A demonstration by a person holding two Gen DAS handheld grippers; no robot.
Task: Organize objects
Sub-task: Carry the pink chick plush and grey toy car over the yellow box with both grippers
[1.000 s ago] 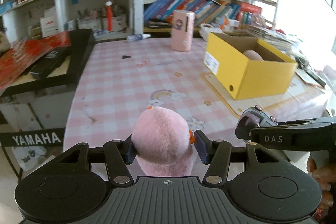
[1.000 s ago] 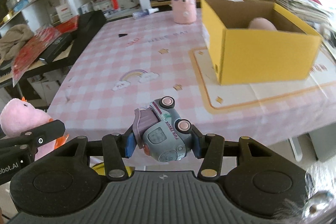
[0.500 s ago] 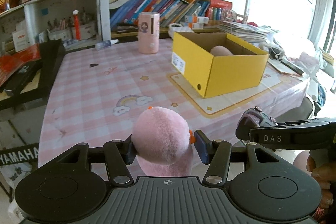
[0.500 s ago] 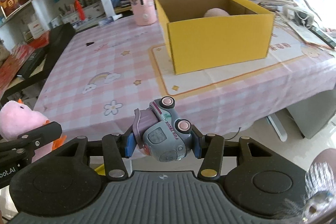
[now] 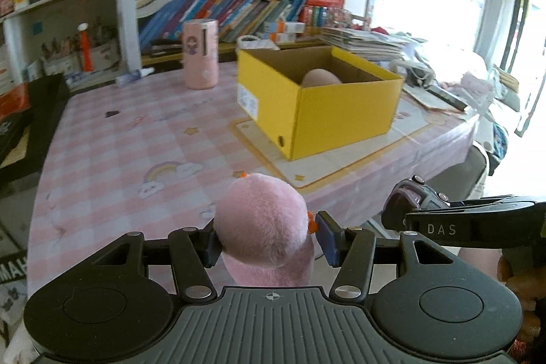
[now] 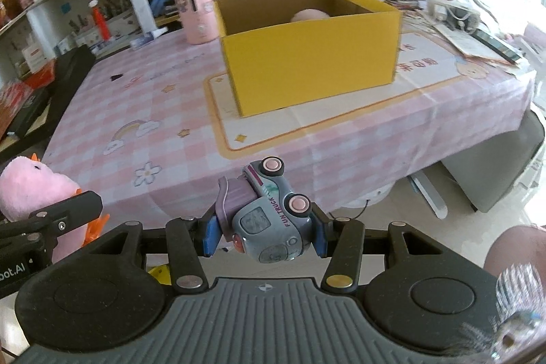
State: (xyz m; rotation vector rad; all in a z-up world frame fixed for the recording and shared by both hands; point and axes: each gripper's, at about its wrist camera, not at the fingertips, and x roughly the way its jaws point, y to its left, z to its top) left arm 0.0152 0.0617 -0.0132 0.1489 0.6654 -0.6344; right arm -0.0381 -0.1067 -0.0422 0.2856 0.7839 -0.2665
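My left gripper (image 5: 264, 241) is shut on a pink plush toy (image 5: 262, 226), held in the air off the table's near edge. My right gripper (image 6: 265, 236) is shut on a grey-blue toy truck (image 6: 268, 214) with pink wheels, also off the near edge. An open yellow cardboard box (image 5: 327, 111) stands on a cream mat on the pink checked tablecloth (image 5: 119, 152); a pale pink rounded object (image 5: 320, 78) lies inside it. The box also shows in the right wrist view (image 6: 307, 57). The plush shows at the left of that view (image 6: 30, 190), the truck at the right of the left wrist view (image 5: 407, 198).
A pink cylindrical container (image 5: 200, 53) stands at the table's far side, with a small bottle (image 5: 134, 78) beside it. Bookshelves (image 5: 239, 12) stand behind. A black keyboard case (image 6: 51, 91) lies to the left. Papers and clutter (image 6: 460, 23) lie at the right.
Both grippers have swung right and drawn back a little from the table, still holding their toys. The yellow box now sits nearer the middle of both views.
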